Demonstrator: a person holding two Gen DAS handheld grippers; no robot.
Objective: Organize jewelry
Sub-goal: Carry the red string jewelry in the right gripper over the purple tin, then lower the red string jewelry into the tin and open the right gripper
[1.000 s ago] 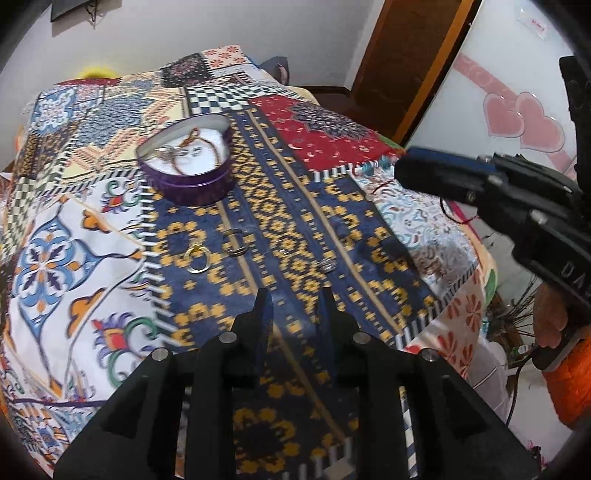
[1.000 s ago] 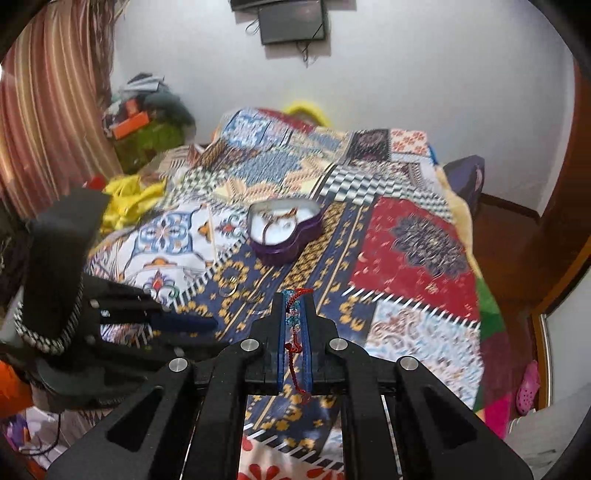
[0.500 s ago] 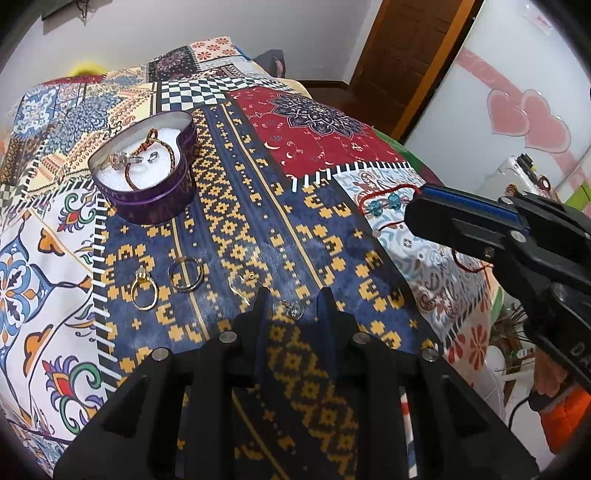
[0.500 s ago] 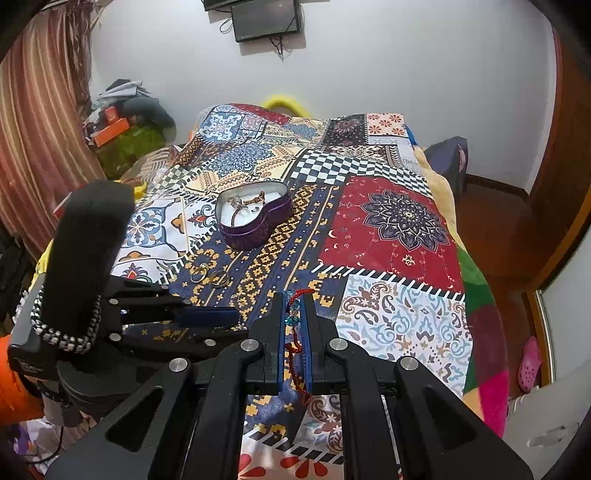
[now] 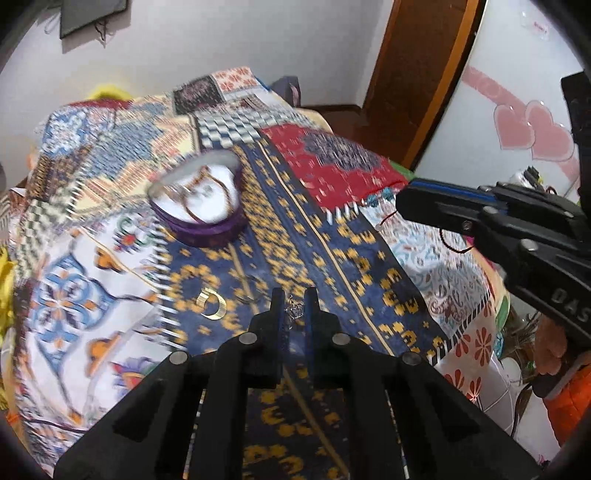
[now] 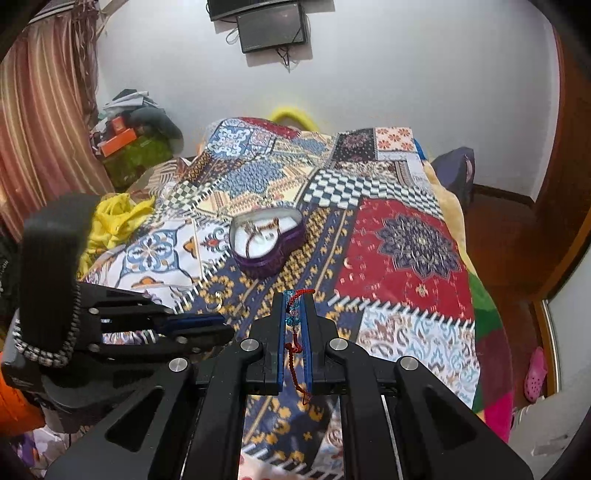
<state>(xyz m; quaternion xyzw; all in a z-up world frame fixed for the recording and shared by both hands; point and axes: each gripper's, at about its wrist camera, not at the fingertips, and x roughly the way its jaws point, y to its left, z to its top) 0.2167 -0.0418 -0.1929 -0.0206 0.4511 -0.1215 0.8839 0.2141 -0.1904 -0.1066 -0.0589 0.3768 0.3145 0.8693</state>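
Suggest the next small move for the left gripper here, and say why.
Probably carry it to the purple heart-shaped box and let go there. The left gripper is closing with a small silver earring between its jaws, and the box already holds jewelry. The right gripper holds a red cord bracelet.

Each camera rides on its own gripper and looks forward and down along the jaws onto the patchwork bedspread [image 5: 332, 236], fairly close above it. The left view faces the door [image 5: 417, 74] side, the right view the far wall with its screen [image 6: 273, 26]. Both share the heart-shaped box [image 5: 201, 199] and each other's gripper.
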